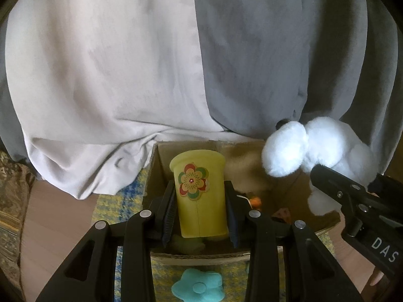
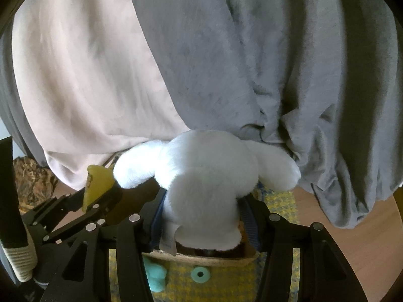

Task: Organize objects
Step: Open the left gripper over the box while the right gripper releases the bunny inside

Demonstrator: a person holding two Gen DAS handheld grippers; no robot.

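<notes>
Our left gripper [image 1: 201, 209] clamps a yellow cup [image 1: 199, 193] with a flower sticker, upright over the open cardboard box [image 1: 201, 255]. Our right gripper [image 2: 204, 214] grips a white plush toy [image 2: 204, 176] just beside it, over the same box. A teal felt flower [image 1: 197, 288] lies on the yellow mat [image 1: 113, 209] before the box. Grey bedding [image 1: 277, 50] hangs behind.
</notes>
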